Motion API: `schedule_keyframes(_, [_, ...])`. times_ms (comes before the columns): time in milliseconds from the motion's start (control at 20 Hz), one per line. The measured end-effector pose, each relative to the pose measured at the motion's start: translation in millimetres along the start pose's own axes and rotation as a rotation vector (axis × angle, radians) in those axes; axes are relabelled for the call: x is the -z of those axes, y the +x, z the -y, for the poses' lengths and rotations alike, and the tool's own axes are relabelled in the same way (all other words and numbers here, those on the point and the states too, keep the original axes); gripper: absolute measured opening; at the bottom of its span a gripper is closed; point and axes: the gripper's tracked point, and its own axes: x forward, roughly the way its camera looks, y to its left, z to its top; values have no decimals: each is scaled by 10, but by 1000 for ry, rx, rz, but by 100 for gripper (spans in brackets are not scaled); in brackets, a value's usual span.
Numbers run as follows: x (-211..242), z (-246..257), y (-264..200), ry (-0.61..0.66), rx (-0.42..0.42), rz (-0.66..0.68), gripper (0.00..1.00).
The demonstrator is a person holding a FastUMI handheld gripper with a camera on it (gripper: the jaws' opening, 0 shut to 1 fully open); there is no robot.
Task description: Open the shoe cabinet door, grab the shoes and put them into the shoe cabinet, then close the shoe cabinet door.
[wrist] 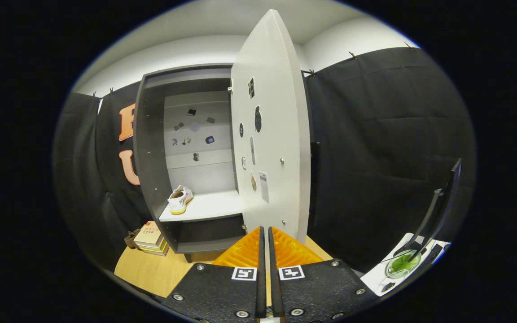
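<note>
white shoe (180, 199) already on the shelf (209, 207) inside the shoe cabinet (151, 148). door (269, 134) swung wide, edge-on just ahead of the fingers. gripper (265, 233) pressed closed and empty, probably lined up to push the door shut.

1. Stack of books (151, 239) on the wooden floor (151, 273), far left, lying flat, yellow-edged ones at the bottom, a reddish print on the top cover.
2. Small dark brown object (130, 238) touching the stack's left side; too small to identify.
3. White table (386, 274) at near right, only a corner in view.
4. Glass bowl (401, 264) on that table with something green inside.
5. Dark monitor (442, 202) standing on the same table, seen edge-on, tilted, its base just beside the bowl.
6. Small dark item (387, 284) on the table, near the bowl; unclear what.
</note>
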Motion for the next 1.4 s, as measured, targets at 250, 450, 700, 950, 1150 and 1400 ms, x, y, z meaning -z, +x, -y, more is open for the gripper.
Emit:
schedule_keyframes(250, [280, -335, 45, -22, -80, -45, 4])
schedule_keyframes(450, [559, -615, 138, -42, -144, -80, 4])
schedule_keyframes(700, [1005, -921, 219, -101, -209, -149, 5])
schedule_keyframes(950, [1575, -1314, 274, -95, -287, -250, 8])
schedule_keyframes(1150, [2083, -1489, 374, -84, -320, -338, 11])
schedule_keyframes(1400, [2736, -1665, 551, -95, -360, -462, 12])
